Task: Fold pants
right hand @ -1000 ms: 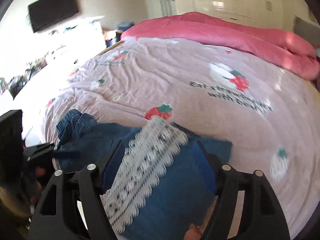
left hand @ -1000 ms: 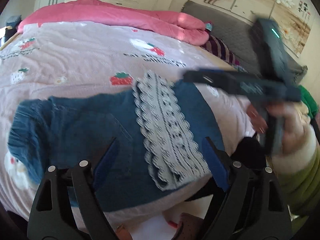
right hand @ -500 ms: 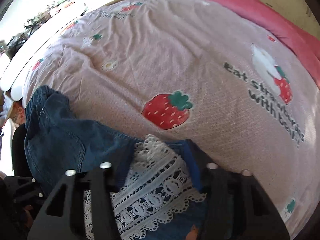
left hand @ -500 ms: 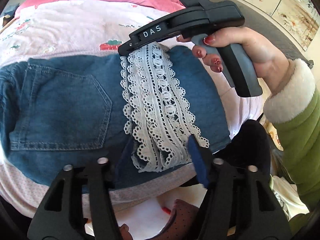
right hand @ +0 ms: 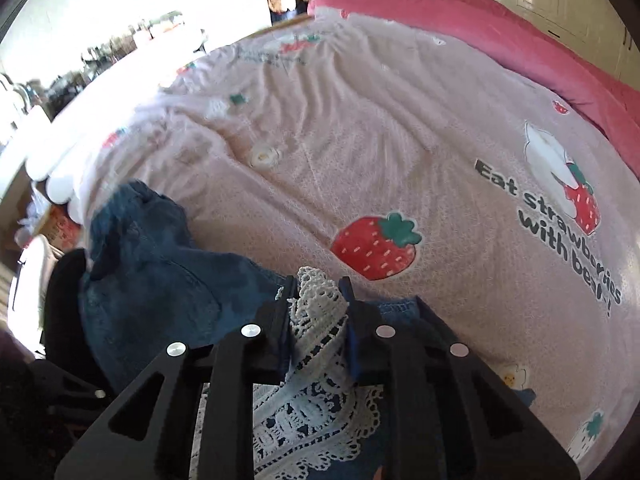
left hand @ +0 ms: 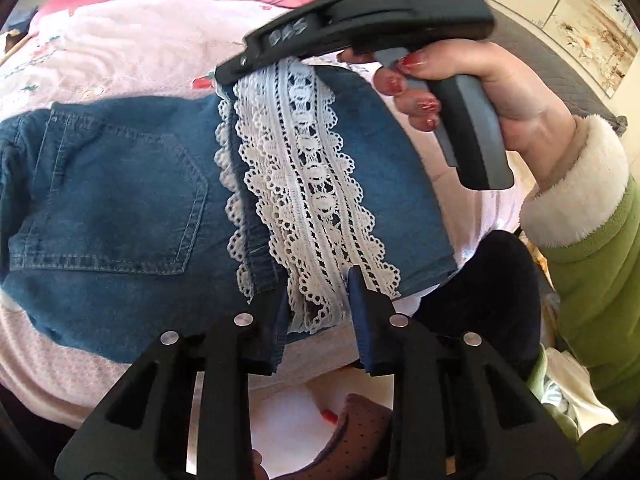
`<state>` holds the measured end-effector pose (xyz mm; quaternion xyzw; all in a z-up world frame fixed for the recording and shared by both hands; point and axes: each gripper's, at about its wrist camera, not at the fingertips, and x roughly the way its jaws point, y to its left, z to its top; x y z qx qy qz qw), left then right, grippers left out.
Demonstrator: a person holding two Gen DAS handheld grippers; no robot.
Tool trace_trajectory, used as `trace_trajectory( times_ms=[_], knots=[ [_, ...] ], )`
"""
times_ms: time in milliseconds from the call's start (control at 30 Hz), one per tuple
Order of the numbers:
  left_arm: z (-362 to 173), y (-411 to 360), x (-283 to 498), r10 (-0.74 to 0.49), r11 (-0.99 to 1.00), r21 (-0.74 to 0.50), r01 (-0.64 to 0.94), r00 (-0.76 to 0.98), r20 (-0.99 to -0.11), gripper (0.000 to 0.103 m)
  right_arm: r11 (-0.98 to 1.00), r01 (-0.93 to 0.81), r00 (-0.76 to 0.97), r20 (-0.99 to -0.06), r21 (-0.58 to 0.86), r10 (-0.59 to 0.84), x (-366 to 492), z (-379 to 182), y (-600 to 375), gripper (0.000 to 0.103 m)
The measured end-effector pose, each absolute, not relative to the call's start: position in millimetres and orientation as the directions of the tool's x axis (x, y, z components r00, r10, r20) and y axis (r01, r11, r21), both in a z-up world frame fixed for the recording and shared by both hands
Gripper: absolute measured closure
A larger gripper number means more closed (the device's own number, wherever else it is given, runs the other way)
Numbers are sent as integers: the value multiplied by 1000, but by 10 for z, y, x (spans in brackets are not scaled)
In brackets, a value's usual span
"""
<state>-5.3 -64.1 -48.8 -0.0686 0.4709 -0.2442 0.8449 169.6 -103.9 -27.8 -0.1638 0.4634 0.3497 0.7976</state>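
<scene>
On the bedspread, both grippers (left, right) pinch the pants' lace trim.

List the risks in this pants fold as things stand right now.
1. Both the left gripper and the right gripper pinch mostly the lace trim, which might snag or stretch if pulled hard.
2. The pants lie at the edge of the bed, so a dropped fold could slide off.
3. The waistband end is bunched, so the fold may finish uneven.
</scene>
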Motion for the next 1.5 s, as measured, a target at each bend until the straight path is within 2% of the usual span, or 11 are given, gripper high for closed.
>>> trace_trajectory(
  times_ms=[200,300,333,367,500,700,733,767,800,967,1500],
  knots=[
    [-534,-601,-32,-478,873,-359,331,426,-768,83,721,-693,365,-851,22,377,1713,-399,-973,78],
    [-532,-618,-30,-482,871,-366,329,423,-768,83,731,-682,405,-826,12,391,1671,-276,-1018,70],
    [-531,-611,-25,-484,870,-370,326,422,-766,83,746,-666,432,-807,17,403,1646,-180,-1081,55],
    [-528,-612,-18,-486,869,-373,324,422,-765,83,761,-648,459,-783,30,421,1622,-83,-1154,45],
    [-517,-576,-10,-490,867,-377,327,422,-763,83,786,-613,515,-712,83,477,1436,221,-1455,45],
    [-492,-538,-29,-493,866,-379,326,427,-758,83,767,-632,454,-749,111,483,1126,109,-1548,46],
    [-489,-534,-34,-492,866,-379,326,428,-758,83,763,-635,440,-756,119,485,1095,56,-1523,50],
    [-487,-531,-42,-492,867,-379,325,429,-758,83,760,-638,425,-766,124,482,1063,-8,-1493,60],
    [-485,-531,-50,-491,867,-377,325,430,-757,82,759,-639,414,-775,126,478,1052,-68,-1469,63],
    [-473,-536,-87,-484,871,-370,323,435,-759,80,782,-609,373,-824,130,427,1120,-371,-1398,67],
    [-497,-558,-83,-456,885,-337,322,446,-770,74,803,-557,371,-802,211,468,1206,-502,-1480,65]
  ],
)
